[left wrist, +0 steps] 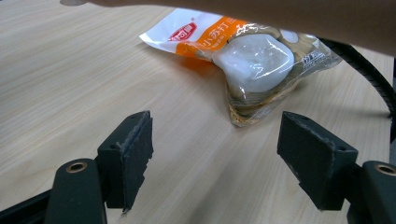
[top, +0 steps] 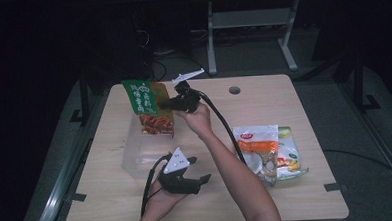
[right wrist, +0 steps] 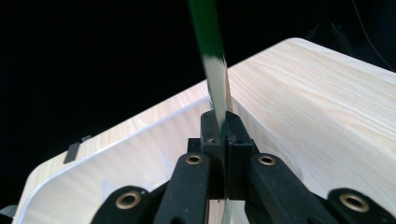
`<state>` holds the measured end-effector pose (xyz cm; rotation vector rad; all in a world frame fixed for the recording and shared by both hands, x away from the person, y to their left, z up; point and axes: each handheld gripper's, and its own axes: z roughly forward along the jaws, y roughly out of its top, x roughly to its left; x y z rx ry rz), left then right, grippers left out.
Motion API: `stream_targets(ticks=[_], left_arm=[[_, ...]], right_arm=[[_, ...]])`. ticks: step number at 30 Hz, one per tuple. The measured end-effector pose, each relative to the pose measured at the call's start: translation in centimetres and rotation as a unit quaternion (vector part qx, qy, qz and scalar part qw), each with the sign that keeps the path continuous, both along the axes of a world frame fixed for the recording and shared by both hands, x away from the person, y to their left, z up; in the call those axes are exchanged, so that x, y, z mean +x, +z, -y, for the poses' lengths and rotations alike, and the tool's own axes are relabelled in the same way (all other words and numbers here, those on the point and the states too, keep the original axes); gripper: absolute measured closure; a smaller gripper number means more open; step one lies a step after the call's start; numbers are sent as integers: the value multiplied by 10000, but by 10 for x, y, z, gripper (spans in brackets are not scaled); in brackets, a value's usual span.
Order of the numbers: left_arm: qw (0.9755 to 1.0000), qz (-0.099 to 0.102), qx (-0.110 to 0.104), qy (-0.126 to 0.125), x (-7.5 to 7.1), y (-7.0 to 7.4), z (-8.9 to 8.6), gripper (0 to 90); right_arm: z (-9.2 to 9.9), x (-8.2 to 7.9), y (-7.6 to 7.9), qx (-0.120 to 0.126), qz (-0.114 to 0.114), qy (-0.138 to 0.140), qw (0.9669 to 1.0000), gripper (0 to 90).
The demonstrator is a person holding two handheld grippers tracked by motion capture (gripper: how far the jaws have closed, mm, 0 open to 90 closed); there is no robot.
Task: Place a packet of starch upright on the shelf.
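Wooden table (top: 294, 111), dim surroundings. Right gripper (top: 169, 104) is clamped on a green snack bag (top: 146, 105), hanging upright directly over the clear bin (top: 136, 160) at far left (long axis vertical). Left gripper (top: 199, 183) rests near, jaws wide and empty.

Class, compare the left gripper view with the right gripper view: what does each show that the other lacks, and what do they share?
Left gripper view alone: the left tool with its jaws wide apart and nothing between them, an orange and white snack bag lying on the table, and a forearm crossing above it.

Right gripper view alone: the right tool clamped on the thin edge of a green packet, over the clear plastic box.

Both: the light wooden table.
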<state>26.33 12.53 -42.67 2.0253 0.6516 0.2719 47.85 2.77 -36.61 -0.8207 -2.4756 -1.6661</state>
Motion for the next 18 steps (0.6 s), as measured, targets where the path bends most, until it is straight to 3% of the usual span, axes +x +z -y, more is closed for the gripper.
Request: stream_targets(ticks=[3, 6, 11, 18], left_arm=[[10000, 20, 28, -19, 0, 0, 1, 260], [10000, 30, 17, -24, 0, -1, 2, 250], [9999, 45, 80, -43, 0, -1, 3, 246], [10000, 22, 67, -51, 0, -2, 4, 243]], right_arm=[[3, 0, 3, -130, -31, -94, 9999, 697], [10, 0, 4, -224, -119, -128, 9996, 611], [29, -3, 10, -145, -169, -211, 9995, 511], [58, -11, 20, -109, -132, -265, 9995, 443]])
